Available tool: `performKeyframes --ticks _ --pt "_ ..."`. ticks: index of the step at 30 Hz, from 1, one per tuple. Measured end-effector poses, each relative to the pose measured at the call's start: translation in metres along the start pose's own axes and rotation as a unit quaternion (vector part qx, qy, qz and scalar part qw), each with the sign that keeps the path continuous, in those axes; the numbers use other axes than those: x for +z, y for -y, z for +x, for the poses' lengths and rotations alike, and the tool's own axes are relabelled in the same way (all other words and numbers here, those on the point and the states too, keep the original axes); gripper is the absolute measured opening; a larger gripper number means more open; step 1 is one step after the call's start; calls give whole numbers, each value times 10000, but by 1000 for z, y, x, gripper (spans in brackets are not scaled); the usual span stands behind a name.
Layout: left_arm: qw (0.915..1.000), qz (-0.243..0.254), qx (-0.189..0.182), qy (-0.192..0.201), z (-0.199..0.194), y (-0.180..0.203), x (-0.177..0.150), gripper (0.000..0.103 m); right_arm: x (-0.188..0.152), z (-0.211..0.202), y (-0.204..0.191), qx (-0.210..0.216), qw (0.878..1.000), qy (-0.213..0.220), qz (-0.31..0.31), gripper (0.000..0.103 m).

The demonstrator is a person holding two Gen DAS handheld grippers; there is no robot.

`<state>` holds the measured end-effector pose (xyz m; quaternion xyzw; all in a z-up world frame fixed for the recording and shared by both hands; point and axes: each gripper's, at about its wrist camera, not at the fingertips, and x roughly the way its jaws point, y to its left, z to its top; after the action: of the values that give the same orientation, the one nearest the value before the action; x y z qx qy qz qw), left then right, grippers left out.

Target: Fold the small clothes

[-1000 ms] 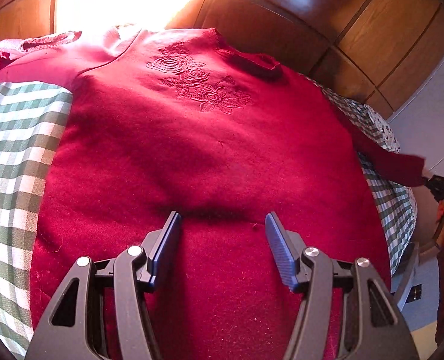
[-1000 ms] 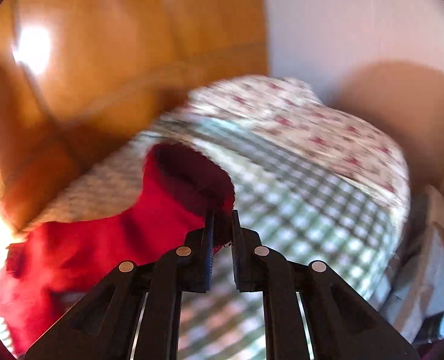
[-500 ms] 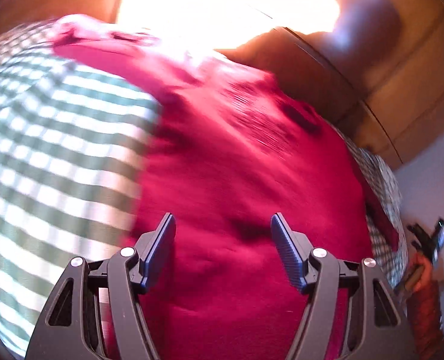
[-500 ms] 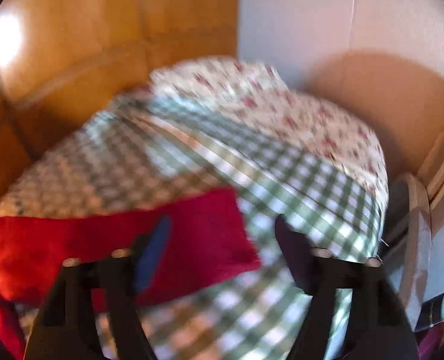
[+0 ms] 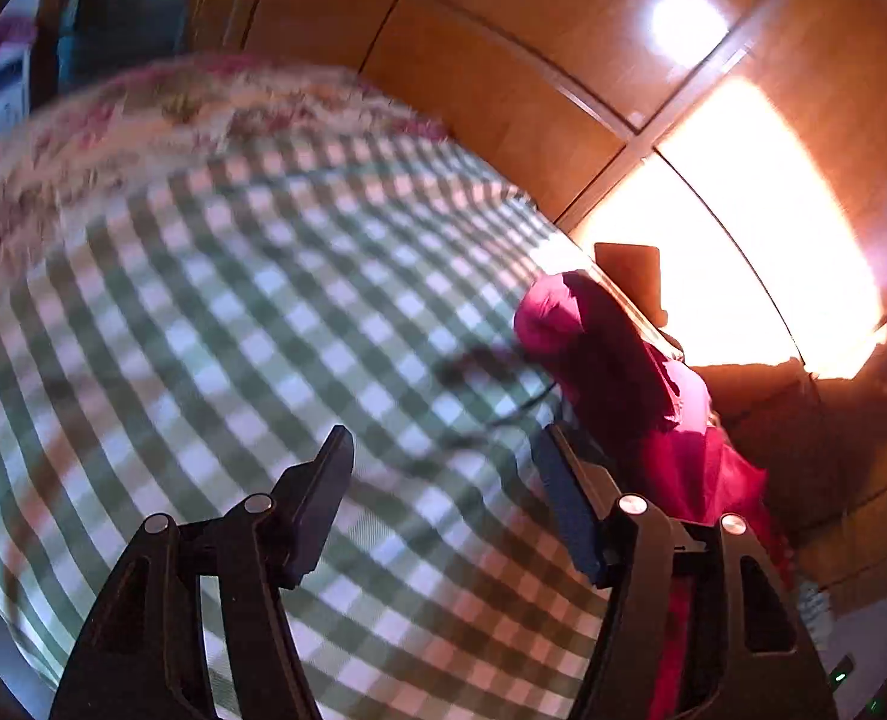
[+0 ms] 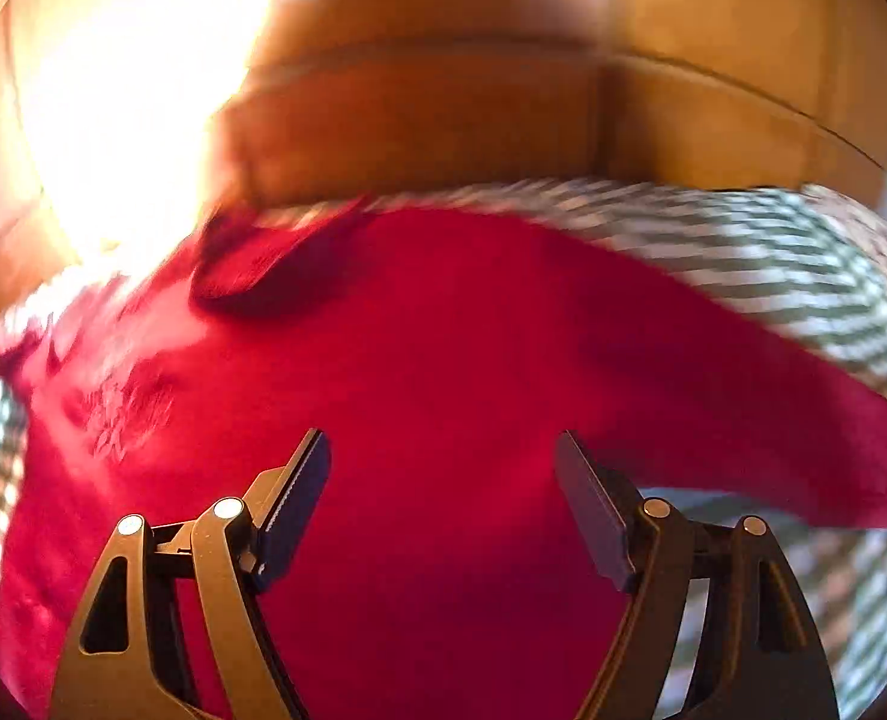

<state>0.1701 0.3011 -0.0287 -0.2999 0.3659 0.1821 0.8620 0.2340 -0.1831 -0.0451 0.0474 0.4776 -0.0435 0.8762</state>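
Checked bedding against wood panelling carries the red jumper, spread flat ahead of the empty, wide-open right gripper, while the equally open, empty left gripper faces bare cloth with a sleeve just right of it; folding seems barely begun, so next comes pinching a sleeve inward.

Red tops: one
My grippers: two, left and right
Checked cloths: one
Flowery covers: one, I think; it is blurry
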Motion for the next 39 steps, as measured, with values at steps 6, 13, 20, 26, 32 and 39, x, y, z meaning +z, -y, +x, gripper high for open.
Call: performKeyframes --ticks 6,13,20,26,32,39 --pt "9323 3269 1147 1039 19 95 -6 72 -14 24 -20 -167 9996 -184 -124 87" --pt "8295 5223 1527 1256 71 149 -14 82 -18 23 -19 -91 9998 -174 -107 90" --pt "8503 5107 1117 608 97 167 14 9 -16 28 -17 -64 9998 -168 -92 91" --pt "9834 1715 236 546 41 74 93 8 -16 30 -17 -68 9998 -159 -87 91" --pt "9931 -1004 118 598 19 -52 130 7 -16 29 -17 -72 9998 -161 -90 91" --pt "9875 -1256 915 -245 96 -83 100 9 -15 31 -18 -128 9997 -172 -152 92"
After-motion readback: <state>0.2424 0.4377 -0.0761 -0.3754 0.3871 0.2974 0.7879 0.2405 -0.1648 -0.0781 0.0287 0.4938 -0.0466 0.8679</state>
